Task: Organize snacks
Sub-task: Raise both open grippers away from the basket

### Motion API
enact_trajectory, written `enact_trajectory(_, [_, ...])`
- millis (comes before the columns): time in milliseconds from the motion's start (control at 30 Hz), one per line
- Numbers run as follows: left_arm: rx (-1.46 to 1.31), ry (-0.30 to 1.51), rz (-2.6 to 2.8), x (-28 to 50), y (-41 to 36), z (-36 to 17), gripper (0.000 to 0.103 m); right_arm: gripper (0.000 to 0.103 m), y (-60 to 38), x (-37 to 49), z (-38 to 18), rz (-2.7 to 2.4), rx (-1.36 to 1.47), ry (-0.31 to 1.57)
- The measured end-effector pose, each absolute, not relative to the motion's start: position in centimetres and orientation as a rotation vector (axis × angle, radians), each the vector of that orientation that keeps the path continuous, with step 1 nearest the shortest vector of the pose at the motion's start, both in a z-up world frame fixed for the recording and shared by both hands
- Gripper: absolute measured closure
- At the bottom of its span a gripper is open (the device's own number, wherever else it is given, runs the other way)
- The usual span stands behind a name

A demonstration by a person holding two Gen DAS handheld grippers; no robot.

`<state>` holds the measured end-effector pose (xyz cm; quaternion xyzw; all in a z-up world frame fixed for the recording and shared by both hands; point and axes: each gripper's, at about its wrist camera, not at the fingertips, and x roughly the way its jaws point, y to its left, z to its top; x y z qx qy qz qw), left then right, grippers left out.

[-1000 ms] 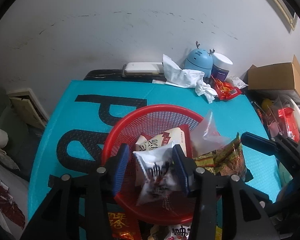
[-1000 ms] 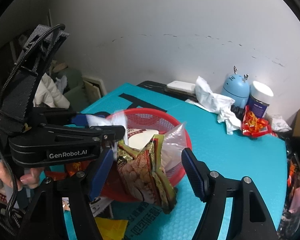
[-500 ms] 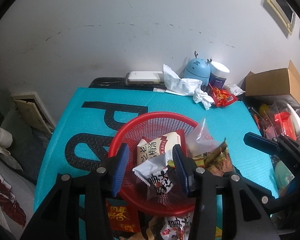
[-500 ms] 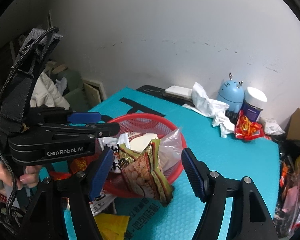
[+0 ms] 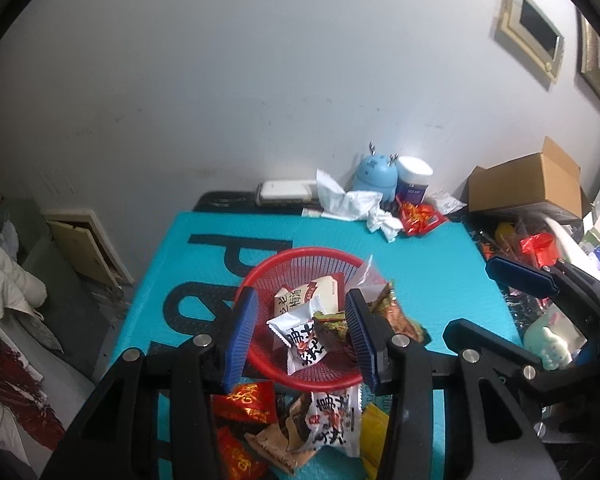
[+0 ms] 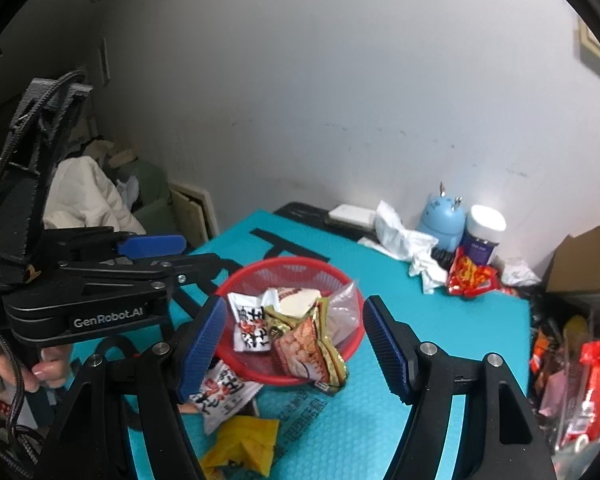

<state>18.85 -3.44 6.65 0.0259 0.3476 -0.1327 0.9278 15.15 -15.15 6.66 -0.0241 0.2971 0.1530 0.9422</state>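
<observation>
1. Lifting away — both claws sit higher and further back from the red basket (image 5: 300,256) than a second ago; more of the blue worktop (image 5: 440,264) and the loose packets in front of the basket now show.
2. White packet (image 5: 300,332), a second ago between the left claw's pads, now lies inside the basket; brown-gold packet (image 6: 308,344) droops over the near rim, partly out.
3. Meaning: two snacks delivered, several left on the worktop — yellow packet (image 6: 240,444) among them.
4. Left claw (image 5: 300,336): partly spread, holding nothing.
5. Right claw (image 6: 292,344): spread wider, empty, touching nothing.
</observation>
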Motion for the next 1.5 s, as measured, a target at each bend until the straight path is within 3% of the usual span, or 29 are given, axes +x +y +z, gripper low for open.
enact_trajectory(700, [0.091,0.551,-0.296,6.7,-3.6,12.8,0.059,0.032,-16.1,5.2,12.6,0.255,-0.004,0.478])
enact_trajectory(1500, [0.054,0.666,-0.357,-0.4,-3.1,6.3,0.059,0.032,-15.6,-1.5,6.5,0.246,0.044,0.613])
